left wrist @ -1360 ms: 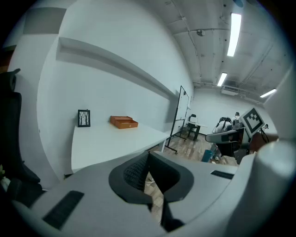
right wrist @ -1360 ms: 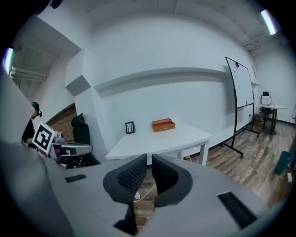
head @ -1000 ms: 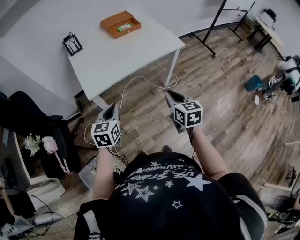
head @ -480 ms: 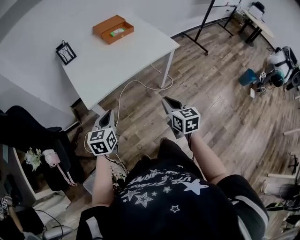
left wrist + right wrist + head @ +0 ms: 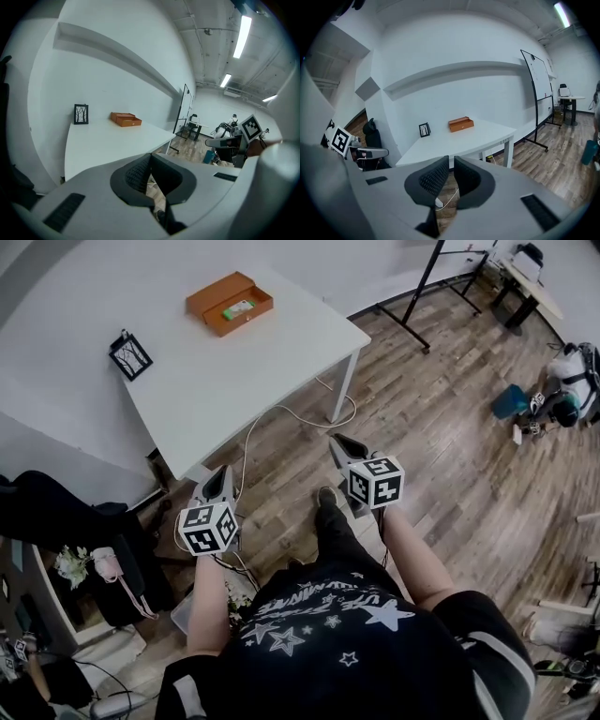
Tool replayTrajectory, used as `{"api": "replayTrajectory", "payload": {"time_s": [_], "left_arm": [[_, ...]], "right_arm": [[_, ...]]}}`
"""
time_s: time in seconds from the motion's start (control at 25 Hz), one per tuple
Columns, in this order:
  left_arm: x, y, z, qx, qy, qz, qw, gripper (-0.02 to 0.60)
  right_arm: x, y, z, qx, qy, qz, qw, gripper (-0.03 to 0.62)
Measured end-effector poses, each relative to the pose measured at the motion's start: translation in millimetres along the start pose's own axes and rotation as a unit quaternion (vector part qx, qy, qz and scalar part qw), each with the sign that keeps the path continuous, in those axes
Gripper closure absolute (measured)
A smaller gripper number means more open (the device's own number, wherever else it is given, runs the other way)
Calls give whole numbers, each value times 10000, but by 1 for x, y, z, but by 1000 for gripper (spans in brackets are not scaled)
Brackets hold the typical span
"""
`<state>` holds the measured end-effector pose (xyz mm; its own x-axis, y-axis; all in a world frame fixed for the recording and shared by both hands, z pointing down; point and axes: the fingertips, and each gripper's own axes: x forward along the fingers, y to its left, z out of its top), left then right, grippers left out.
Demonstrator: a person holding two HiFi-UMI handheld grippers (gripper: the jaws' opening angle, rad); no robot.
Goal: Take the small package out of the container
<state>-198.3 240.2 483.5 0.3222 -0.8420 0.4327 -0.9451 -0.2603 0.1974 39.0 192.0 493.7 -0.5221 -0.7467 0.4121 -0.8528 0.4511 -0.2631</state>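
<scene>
1. Head view: I stand on the wood floor (image 5: 441, 427), well back from the white table (image 5: 244, 362). I hold my left gripper (image 5: 221, 472) and right gripper (image 5: 336, 440) low in front of me at mid-frame, both aimed toward the table, probably because nothing is within reach yet. The orange container (image 5: 230, 303) lies open in the upper left of the frame. The small package (image 5: 238, 308), green and white, lies inside it. A black picture frame (image 5: 130, 354) sits on the table's left part, apart from the container, and a white cable (image 5: 281, 413) trails over the floor below the table edge.

2. Left gripper view: my left gripper's (image 5: 151, 161) fingers are clenched together on nothing. The container (image 5: 125, 119) shows small at centre left, far across the bare tabletop (image 5: 108, 140), with the frame (image 5: 81, 114) to its left against a plain white wall.

3. Right gripper view: my right gripper's (image 5: 451, 161) fingers are drawn in to a thin slit and grasp nothing. The container (image 5: 461, 124) sits just above them in the frame, and I cannot make out the package here. A whiteboard (image 5: 536, 77) stands at the right.
</scene>
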Motion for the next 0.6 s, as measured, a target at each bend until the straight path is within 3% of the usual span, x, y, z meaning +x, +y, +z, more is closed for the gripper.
{"api": "replayTrajectory", "payload": {"time_s": [0.6], "left_arm": [[176,4,95,61,30,577,9983,563]], "right_arm": [[132,-146,115,-66,-43,436,9990,533]]}}
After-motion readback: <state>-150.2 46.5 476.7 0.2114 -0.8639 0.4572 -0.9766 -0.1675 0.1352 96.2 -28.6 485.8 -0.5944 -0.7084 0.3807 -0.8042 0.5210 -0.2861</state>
